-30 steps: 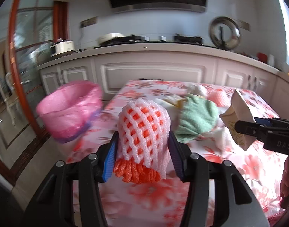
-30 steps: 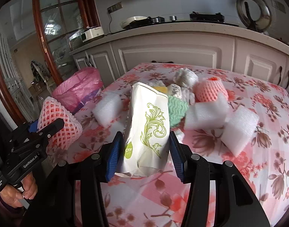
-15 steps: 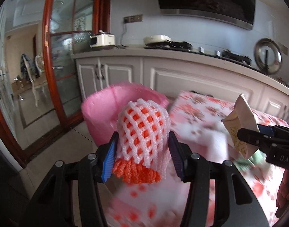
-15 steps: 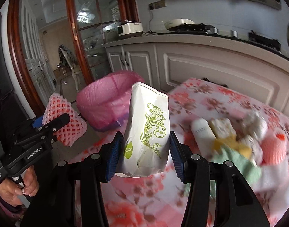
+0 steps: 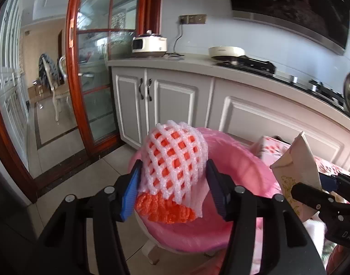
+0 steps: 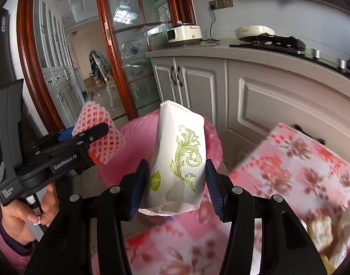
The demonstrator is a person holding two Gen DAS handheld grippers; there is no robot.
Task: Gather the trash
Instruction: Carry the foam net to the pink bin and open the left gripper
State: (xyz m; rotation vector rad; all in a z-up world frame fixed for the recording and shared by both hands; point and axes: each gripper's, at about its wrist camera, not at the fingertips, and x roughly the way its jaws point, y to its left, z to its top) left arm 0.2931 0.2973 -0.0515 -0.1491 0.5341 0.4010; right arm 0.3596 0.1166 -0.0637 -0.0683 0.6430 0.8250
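Carrying trash to the pink-lined bin (image 5: 232,224): left tool (image 5: 175,190), jaws just easing apart, is cradling foam netting (image 5: 175,160); right tool (image 6: 177,188) is pinching the tissue pack (image 6: 179,155); release comes next.

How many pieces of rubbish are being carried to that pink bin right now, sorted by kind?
Foam fruit nets: 1, the white-and-orange foam net between the left gripper's pads.
Paper packs: 1, the white tissue pack in the right gripper.
Bins: 1, the pink-lined bin beneath both.
Total: 2 pieces of rubbish, 1 bin.
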